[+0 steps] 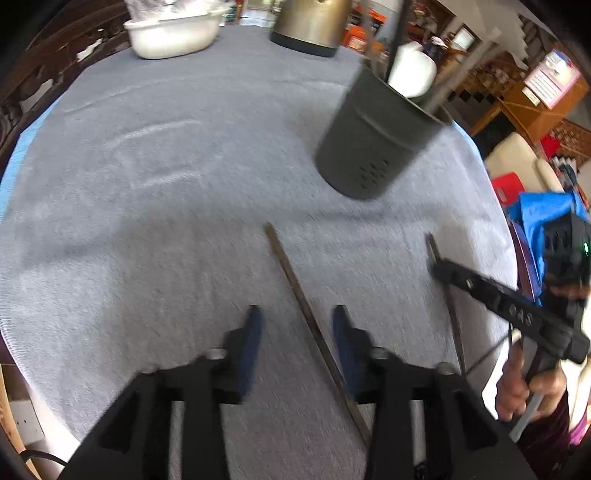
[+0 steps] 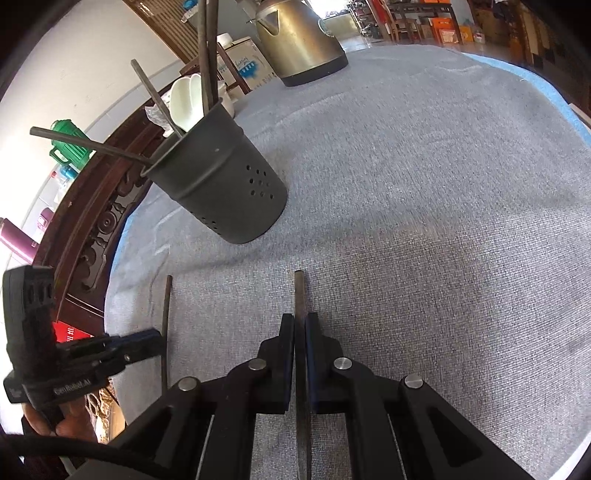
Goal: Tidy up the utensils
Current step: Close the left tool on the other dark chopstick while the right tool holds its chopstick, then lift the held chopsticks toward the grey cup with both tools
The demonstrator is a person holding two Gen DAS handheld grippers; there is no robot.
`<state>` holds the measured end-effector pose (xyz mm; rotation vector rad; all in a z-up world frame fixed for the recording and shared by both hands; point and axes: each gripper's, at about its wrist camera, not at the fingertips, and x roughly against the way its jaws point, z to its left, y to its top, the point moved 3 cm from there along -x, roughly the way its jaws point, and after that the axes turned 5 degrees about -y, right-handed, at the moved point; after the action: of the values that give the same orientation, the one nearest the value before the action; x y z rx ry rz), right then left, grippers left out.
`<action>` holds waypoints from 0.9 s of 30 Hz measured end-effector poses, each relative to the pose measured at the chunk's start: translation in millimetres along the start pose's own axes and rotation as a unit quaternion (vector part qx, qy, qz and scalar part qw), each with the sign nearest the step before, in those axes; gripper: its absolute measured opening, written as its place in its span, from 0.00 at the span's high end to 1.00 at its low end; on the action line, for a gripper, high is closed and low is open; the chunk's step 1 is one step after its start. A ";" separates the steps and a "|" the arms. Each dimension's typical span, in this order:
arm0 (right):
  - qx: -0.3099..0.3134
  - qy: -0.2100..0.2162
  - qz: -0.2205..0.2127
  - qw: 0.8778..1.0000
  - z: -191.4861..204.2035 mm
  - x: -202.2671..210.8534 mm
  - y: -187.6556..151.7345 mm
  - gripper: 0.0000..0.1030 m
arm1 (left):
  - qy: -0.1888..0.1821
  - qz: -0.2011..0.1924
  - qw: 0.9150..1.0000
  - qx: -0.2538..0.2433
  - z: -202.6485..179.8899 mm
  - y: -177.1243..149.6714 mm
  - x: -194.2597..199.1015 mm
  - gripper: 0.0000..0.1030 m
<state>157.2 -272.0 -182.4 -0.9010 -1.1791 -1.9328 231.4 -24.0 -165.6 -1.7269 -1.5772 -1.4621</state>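
Observation:
A dark perforated utensil holder (image 1: 373, 144) (image 2: 221, 173) stands on the grey cloth, holding several dark chopsticks and a white spoon (image 2: 186, 101). My left gripper (image 1: 297, 321) is open, its fingers either side of a dark chopstick (image 1: 295, 291) lying on the cloth. My right gripper (image 2: 300, 321) is shut on another dark chopstick (image 2: 299, 291), close above the cloth. In the left wrist view the right gripper (image 1: 441, 267) sits over that chopstick (image 1: 434, 247) at the right. In the right wrist view the left gripper (image 2: 155, 341) is by its chopstick (image 2: 167, 317).
A metal kettle (image 1: 310, 22) (image 2: 295, 37) and a white bowl (image 1: 173, 33) stand at the far side of the table. The table edge (image 1: 495, 192) runs close behind the holder. A carved wooden chair (image 2: 107, 206) stands beyond that edge.

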 end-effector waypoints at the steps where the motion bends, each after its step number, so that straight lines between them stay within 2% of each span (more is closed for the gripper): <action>1: 0.000 -0.001 0.004 1.000 0.9 -0.6 1.4 0.93 | 0.000 0.000 1.000 0.007 1.9 4.9 -1.7 0.57; 5: 0.016 -0.013 0.040 0.999 9.6 -5.7 13.8 0.89 | 0.007 0.003 1.000 0.016 4.7 34.4 -15.1 0.57; 9: 0.031 -0.039 0.067 0.996 19.0 -11.5 24.7 0.85 | 0.014 0.002 1.000 0.028 0.5 49.8 -26.0 0.57; 11: 0.047 -0.052 0.070 0.995 27.6 -14.4 28.0 0.81 | 0.020 0.000 0.999 0.032 1.9 58.3 -28.9 0.62; 12: 0.053 -0.057 0.069 0.995 30.7 -15.5 28.3 0.80 | 0.026 0.001 0.999 0.032 -3.2 69.7 -30.0 0.68; 14: 0.071 -0.072 0.061 0.993 38.8 -17.1 28.2 0.79 | 0.039 0.000 0.999 0.024 -3.5 71.8 -31.0 0.76; 16: 0.088 -0.082 0.051 0.991 45.4 -17.4 26.2 0.79 | 0.052 -0.004 0.998 0.017 -3.2 72.5 -30.7 0.88; 18: 0.111 -0.096 0.044 0.988 52.2 -17.8 24.1 0.81 | 0.050 -0.007 0.999 0.018 -2.0 75.7 -32.8 0.90; 20: 0.122 -0.109 0.036 0.986 56.3 -18.2 22.4 0.89 | 0.048 -0.010 0.999 0.020 -2.0 74.4 -31.4 0.91; 22: 0.117 -0.101 0.036 0.987 56.6 -16.6 22.3 0.92 | 0.048 -0.013 0.999 0.022 -1.0 74.0 -29.8 0.93; 24: 0.103 -0.076 0.032 0.991 54.7 -11.8 22.6 0.92 | 0.044 -0.014 0.999 0.028 0.1 70.6 -25.2 0.95; 27: 0.098 -0.061 0.011 0.993 47.4 4.8 25.8 0.92 | 0.042 -0.025 0.998 0.025 -6.7 68.0 -18.4 0.95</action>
<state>185.7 -238.6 -150.8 -0.9323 -1.3970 -1.7295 292.1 -58.7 -154.9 -1.5872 -1.6103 -1.4872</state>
